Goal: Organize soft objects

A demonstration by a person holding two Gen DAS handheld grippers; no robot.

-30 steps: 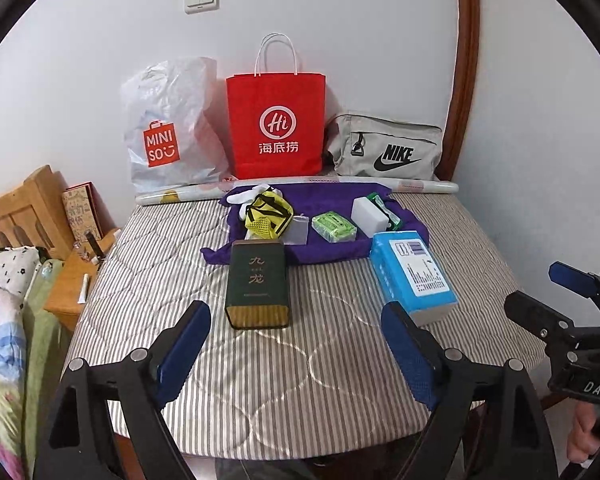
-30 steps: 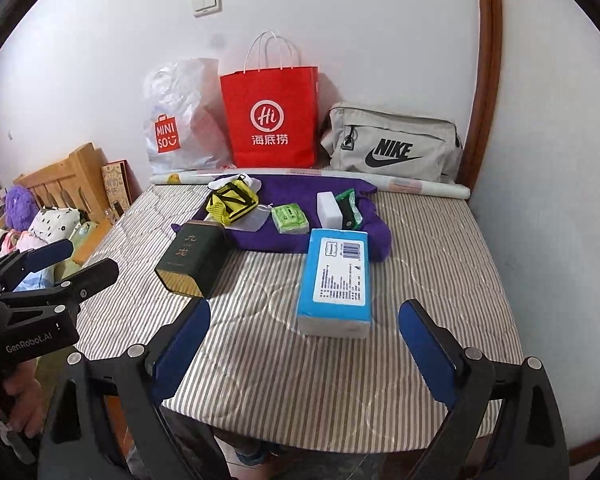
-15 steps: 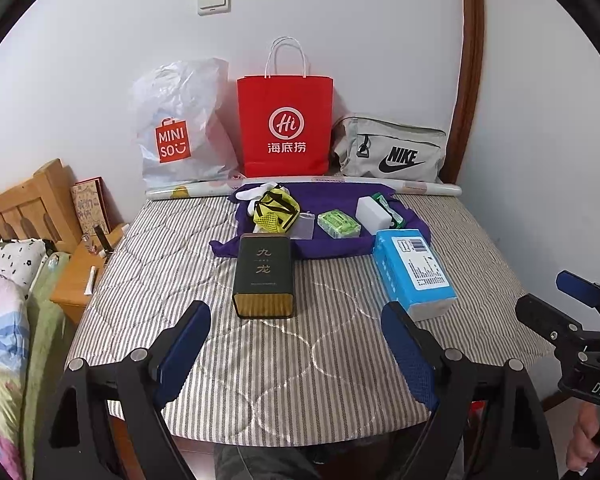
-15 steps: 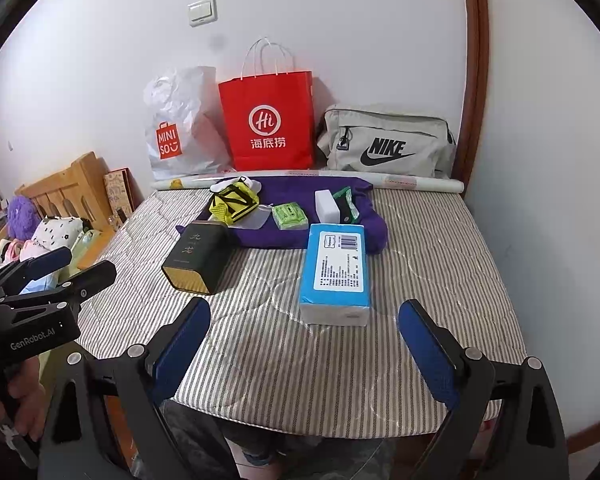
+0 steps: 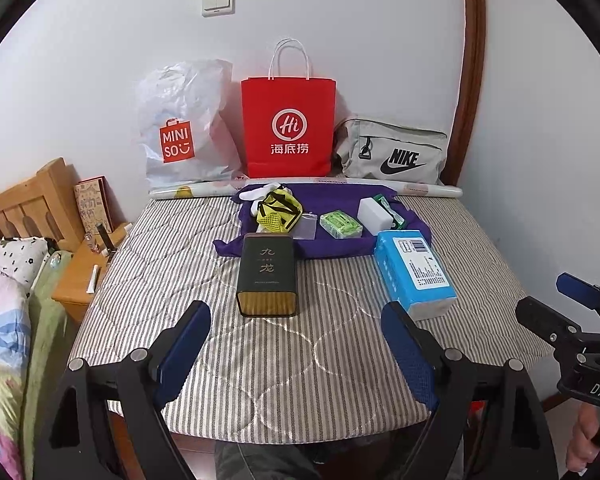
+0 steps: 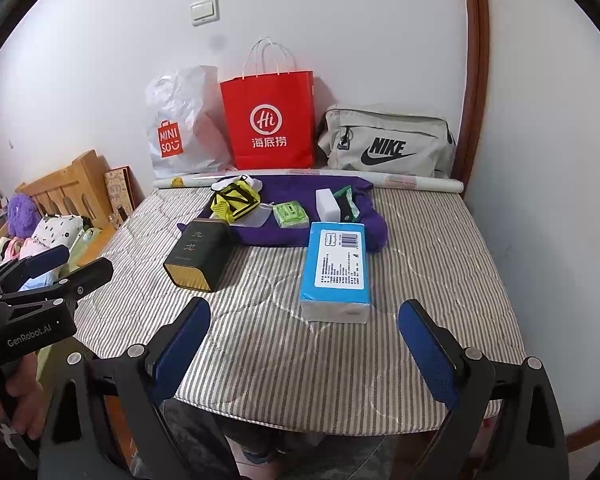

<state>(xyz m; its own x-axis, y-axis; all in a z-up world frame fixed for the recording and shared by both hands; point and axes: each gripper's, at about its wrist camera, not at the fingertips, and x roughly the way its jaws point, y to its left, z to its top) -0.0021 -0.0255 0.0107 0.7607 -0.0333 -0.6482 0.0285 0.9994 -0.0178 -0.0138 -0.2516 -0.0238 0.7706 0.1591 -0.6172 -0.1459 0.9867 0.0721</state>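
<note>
Near strip of striped mattress [image 5: 300, 360] bare, open to approach. Dark tin [image 5: 266, 276] and blue tissue pack [image 6: 336, 268] block middle, open lane between them. Purple cloth [image 5: 340, 196] behind crowded with small items. Bags line wall.

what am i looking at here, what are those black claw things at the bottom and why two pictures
The claws are hand-held grippers, one in each of a person's hands. Each carries a wide-angle camera looking along its fingers, hence two pictures.

One picture looks out over the left gripper, the other over the right gripper. Both are open and hold nothing.

Ahead is a striped mattress. On it lie a dark tin, a blue tissue pack and a purple cloth with small items on top. Against the wall stand a white plastic bag, a red paper bag and a grey pouch.
</note>
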